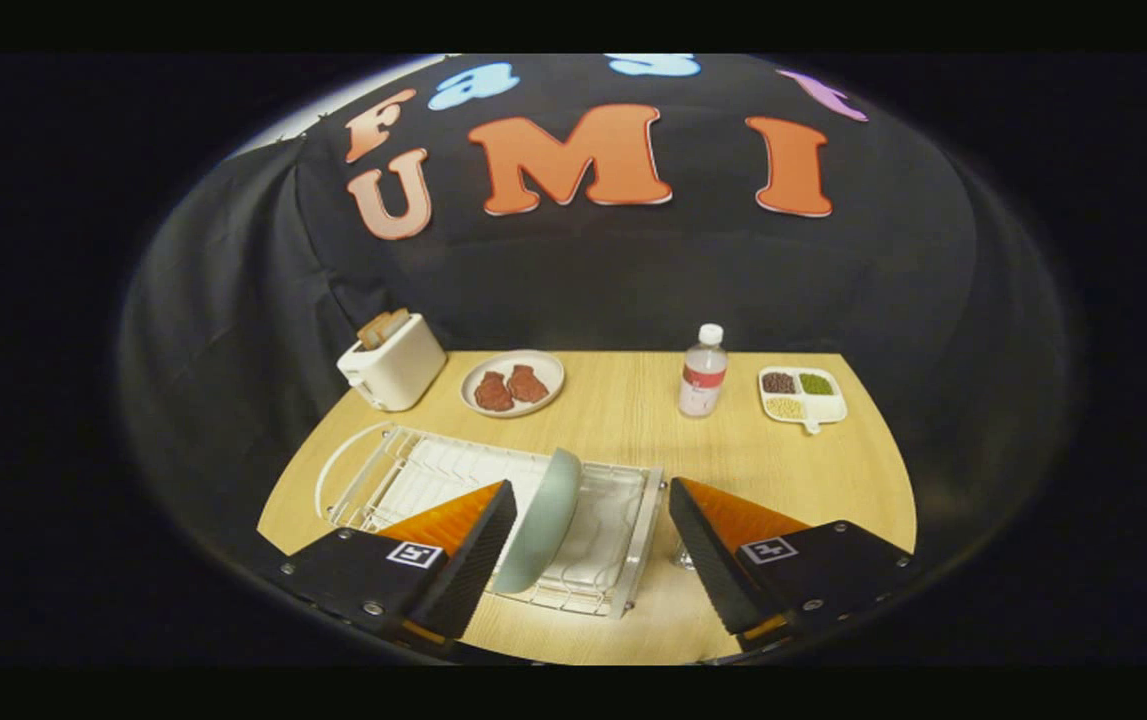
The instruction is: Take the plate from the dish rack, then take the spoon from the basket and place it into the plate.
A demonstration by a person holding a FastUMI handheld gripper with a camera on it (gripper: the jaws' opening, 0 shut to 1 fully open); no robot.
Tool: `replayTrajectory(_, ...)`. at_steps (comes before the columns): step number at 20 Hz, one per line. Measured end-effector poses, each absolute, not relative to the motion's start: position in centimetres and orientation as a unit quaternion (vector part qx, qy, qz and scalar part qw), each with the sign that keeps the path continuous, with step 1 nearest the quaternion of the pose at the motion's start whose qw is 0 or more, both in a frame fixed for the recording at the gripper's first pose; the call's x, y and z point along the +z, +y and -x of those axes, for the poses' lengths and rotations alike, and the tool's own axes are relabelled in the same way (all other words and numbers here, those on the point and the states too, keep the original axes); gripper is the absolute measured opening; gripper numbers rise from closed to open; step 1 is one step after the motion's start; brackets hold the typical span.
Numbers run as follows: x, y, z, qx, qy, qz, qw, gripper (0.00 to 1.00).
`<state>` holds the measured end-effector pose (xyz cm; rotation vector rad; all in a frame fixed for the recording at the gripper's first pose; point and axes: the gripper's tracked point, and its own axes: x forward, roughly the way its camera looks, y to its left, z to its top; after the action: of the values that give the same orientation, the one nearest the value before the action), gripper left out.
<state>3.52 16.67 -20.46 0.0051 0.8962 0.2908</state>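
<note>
On the wooden table, the gripper hangs with fingers wide apart over the wire dish rack, where the pale green plate stands on edge; a skewed closing could tip it over.

No readable text, water bottle label too small to make out, claw fingers spread apart

Open gap between spread fingers; plate upright in dish rack there; bare table beyond.
</note>
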Motion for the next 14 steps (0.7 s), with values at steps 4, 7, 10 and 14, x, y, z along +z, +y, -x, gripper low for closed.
replayTrajectory(4,-23.7,18.0,-2.9,0.138,0.502,-0.003,0.854,0.84)
replayTrajectory(7,-25.2,19.1,-3.0,0.127,0.529,-0.006,0.839,0.78)
replayTrajectory(10,-26.4,20.4,-2.9,0.120,0.546,0.003,0.829,0.68)
replayTrajectory(14,-27.2,21.4,-2.6,0.105,0.563,0.023,0.820,0.59)
